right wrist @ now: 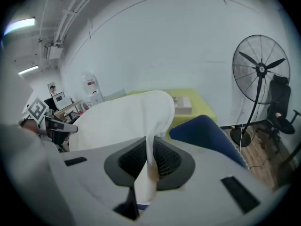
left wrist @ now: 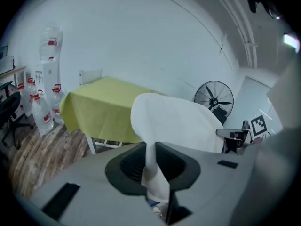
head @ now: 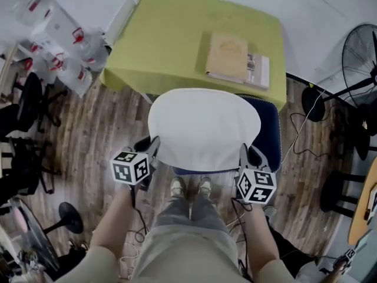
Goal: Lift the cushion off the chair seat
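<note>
My left gripper (head: 152,153) is clamped on the white cushion (head: 203,127) at its 8 o'clock edge, and my right gripper (head: 245,158) on its 4 o'clock edge, each pinching a thin fold of the cover between its pads. The cushion hangs between them over the blue chair seat (head: 271,125), which shows at its 3 o'clock, with the green-clothed table (head: 171,37) at 12. I judge both hands should rise evenly, with the cushion level, so neither thin pinch slips before it clears the seat.
</note>
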Action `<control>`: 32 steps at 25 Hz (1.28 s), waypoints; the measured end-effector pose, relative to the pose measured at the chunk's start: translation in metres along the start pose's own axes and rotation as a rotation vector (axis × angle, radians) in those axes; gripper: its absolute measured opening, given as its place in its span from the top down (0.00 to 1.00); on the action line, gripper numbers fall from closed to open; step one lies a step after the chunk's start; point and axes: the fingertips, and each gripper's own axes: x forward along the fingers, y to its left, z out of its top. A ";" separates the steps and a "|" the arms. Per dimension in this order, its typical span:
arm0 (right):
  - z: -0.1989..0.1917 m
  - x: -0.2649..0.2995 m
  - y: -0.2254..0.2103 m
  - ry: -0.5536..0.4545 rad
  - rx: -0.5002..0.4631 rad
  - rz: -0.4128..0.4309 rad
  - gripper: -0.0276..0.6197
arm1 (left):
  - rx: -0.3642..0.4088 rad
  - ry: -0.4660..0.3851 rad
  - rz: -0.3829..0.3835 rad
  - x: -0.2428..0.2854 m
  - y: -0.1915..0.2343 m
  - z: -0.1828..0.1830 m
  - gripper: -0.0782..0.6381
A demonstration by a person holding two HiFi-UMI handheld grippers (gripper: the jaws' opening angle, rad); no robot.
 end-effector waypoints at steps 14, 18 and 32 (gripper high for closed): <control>0.123 -0.115 0.013 -0.292 -0.068 0.048 0.88 | 0.093 -0.268 -0.005 -0.108 -0.077 0.103 0.78; 0.138 -0.140 0.006 -0.354 -0.077 0.049 0.87 | 0.122 -0.322 -0.014 -0.128 -0.102 0.114 0.78; 0.172 -0.191 0.013 -0.488 -0.091 0.076 0.87 | 0.219 -0.450 -0.009 -0.185 -0.138 0.142 0.78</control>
